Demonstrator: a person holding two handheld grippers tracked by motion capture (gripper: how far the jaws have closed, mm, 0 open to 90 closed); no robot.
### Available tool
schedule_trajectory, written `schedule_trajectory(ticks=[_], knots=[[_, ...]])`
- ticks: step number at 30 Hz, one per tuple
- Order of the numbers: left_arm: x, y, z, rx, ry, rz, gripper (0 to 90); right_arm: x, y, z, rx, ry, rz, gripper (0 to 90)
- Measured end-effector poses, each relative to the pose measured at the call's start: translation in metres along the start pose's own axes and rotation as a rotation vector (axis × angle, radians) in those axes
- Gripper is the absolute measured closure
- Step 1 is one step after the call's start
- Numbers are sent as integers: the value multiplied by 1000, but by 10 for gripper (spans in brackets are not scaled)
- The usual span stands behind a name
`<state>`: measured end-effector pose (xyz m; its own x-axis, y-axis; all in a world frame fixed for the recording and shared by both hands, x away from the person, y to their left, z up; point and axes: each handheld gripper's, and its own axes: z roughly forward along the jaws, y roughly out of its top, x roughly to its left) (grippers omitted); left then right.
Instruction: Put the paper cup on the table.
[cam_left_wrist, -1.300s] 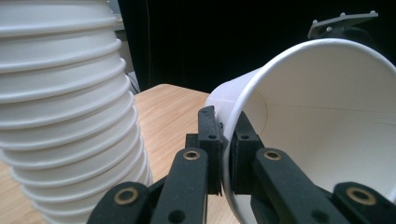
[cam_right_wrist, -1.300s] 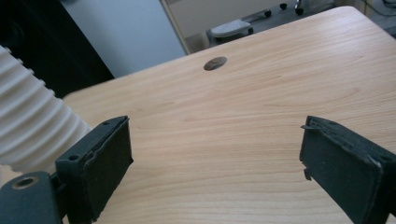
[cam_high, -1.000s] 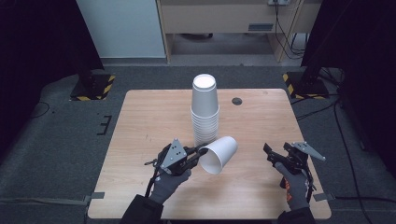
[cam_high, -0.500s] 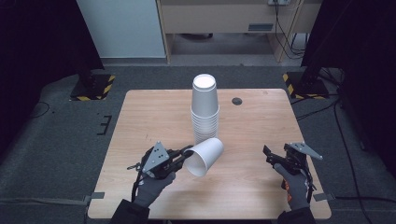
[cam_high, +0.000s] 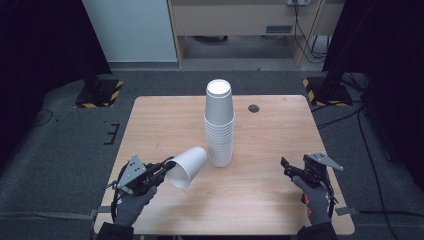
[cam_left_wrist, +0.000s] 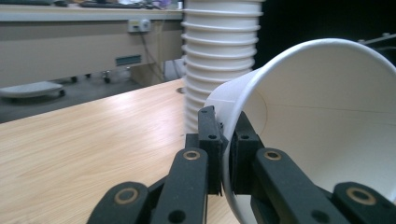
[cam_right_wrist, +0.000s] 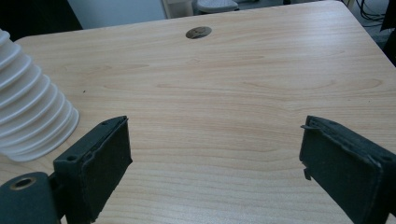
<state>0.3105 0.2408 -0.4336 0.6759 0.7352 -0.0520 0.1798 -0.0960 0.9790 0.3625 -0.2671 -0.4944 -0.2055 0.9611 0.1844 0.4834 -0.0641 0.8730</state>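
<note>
A tall stack of upside-down white paper cups (cam_high: 219, 123) stands in the middle of the wooden table (cam_high: 280, 130). My left gripper (cam_high: 165, 168) is shut on the rim of a single white paper cup (cam_high: 187, 166), which lies tilted on its side left of the stack's foot. In the left gripper view the jaws pinch the single cup (cam_left_wrist: 322, 121) at its rim, one inside and one outside, with the stack (cam_left_wrist: 219, 56) just behind. My right gripper (cam_high: 286, 168) is open over the table at the right with nothing between its fingers; the right gripper view shows the stack (cam_right_wrist: 30, 112) at the left.
A small dark round grommet (cam_high: 254, 108) is set in the table behind and to the right of the stack. Black-and-yellow striped stand feet (cam_high: 100, 92) rest on the grey floor beyond the table's far corners. A cabinet stands at the back.
My left gripper has carried the single cup leftward and toward the table's near edge, away from the stack. The right gripper has stayed open and nearly still.
</note>
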Motion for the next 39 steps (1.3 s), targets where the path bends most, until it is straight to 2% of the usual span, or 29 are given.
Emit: schedule_trajectory(ticks=[4,10,18,25,29,34,39], knots=[[11,1,-7,22,48,-10,857,0,-1,1,6,-6,-21,91],[28,6,-12,80,117,-24,856,-2,-3,3,33,-35,-83,91],[47,6,-13,153,178,-44,856,-2,-7,9,74,-47,-135,88],[66,5,-12,261,231,-86,856,1,-8,10,84,-43,-145,88],[73,7,-9,302,257,-107,857,0,-9,13,102,-47,-156,86],[78,9,-4,381,282,-96,856,1,-12,17,135,-58,-197,84],[84,12,0,448,306,-107,857,2,-16,21,184,-73,-233,82]])
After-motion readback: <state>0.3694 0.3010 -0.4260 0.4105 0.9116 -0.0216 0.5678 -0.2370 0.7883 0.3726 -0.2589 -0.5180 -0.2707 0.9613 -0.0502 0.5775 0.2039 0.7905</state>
